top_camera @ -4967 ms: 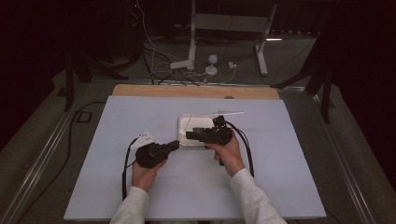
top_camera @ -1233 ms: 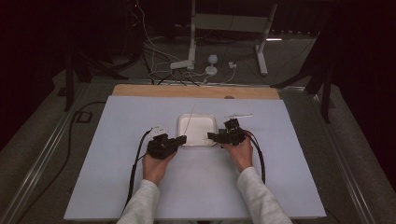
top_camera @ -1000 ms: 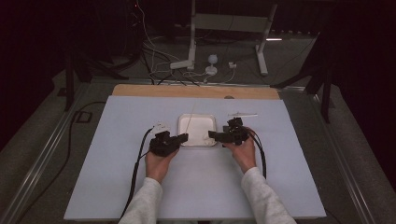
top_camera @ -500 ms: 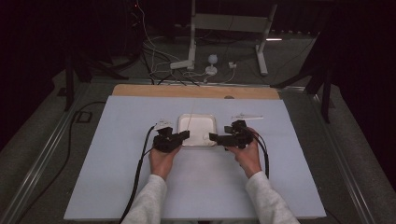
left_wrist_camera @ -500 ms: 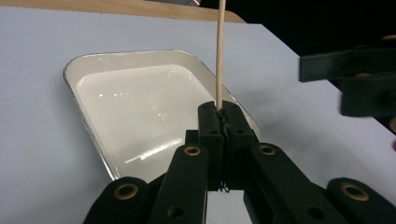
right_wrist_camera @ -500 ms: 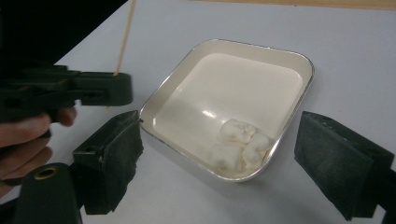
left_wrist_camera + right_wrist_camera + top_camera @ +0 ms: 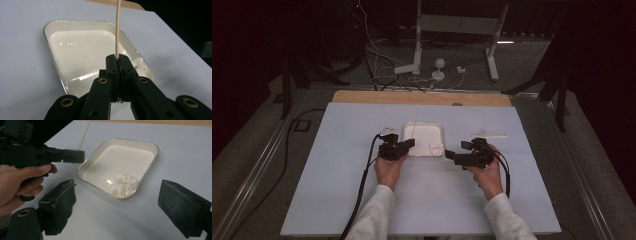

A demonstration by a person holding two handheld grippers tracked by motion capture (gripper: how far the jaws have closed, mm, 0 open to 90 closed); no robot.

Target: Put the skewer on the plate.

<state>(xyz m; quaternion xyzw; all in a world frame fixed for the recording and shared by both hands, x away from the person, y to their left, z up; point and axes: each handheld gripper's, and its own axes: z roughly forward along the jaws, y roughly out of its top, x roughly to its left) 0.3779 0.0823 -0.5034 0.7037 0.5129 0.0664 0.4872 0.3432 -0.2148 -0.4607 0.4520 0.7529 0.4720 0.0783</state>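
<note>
On the pale blue table top, the left gripper sits at the left edge of a white square dish, held in the person's left hand. In the left gripper view its jaws are pressed together on the lower end of a thin wooden skewer. The skewer's long axis runs straight out from the jaw tips, away from the hand and over the dish, toward the far wooden edge of the table. In the high view the stick is a faint pale line across the dish, too thin to follow to its tip.

In the near right corner of the dish lie a few small white marshmallow-like lumps, clustered and touching one another.

To the right of the dish, the right gripper points leftward at that corner, near it but apart. In the right gripper view its jaws stand wide apart with nothing between them. A small white item lies on the table beyond the right hand; what it is cannot be told.
</note>
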